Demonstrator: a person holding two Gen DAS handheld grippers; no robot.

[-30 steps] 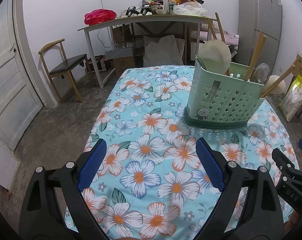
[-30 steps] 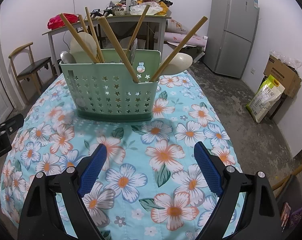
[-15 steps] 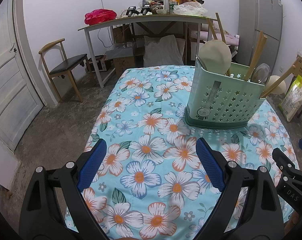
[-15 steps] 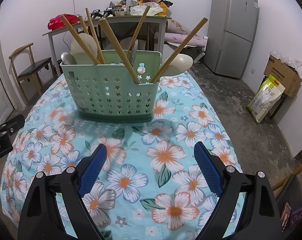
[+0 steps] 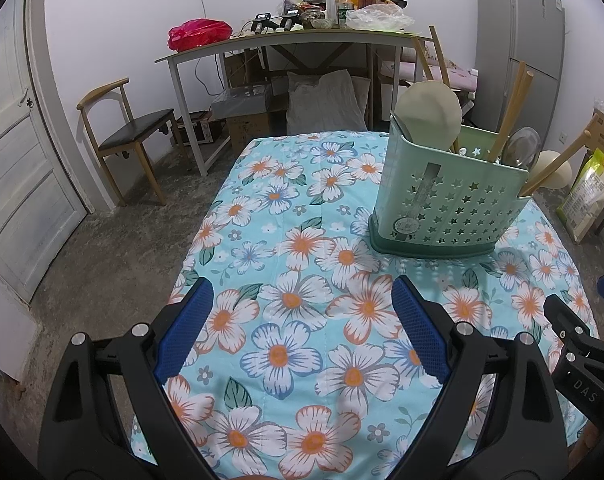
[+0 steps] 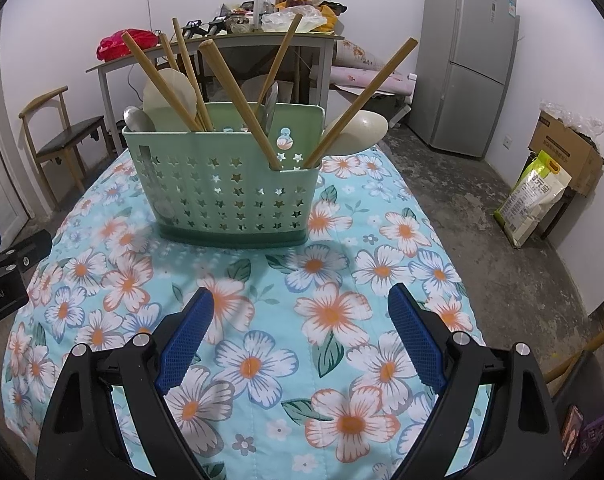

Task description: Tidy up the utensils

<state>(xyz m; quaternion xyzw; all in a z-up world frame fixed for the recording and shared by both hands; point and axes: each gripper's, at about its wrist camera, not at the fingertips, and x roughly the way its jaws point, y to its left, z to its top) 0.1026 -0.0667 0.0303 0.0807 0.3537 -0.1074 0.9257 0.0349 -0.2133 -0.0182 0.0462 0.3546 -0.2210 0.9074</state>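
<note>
Both grippers hung over the near part of the desk with nothing between their blue pads: the left gripper stood with its jaws wide apart above the flowered cloth, and the right gripper was just as wide apart. Each showed at the edge of the other's view, so they were side by side. The caddy, a pale green plastic holder pierced with star holes, stood upright on the cloth ahead of them, closer to the right gripper than to the left. Inside it stood the utensils, handles up and leaning outward: several wooden chopsticks, a metal spoon at its left end, and a pale round ladle behind the spoon. A second pale spoon leaned out over its right end. Beyond the desk were a chair by the door and a grey fridge.
</note>
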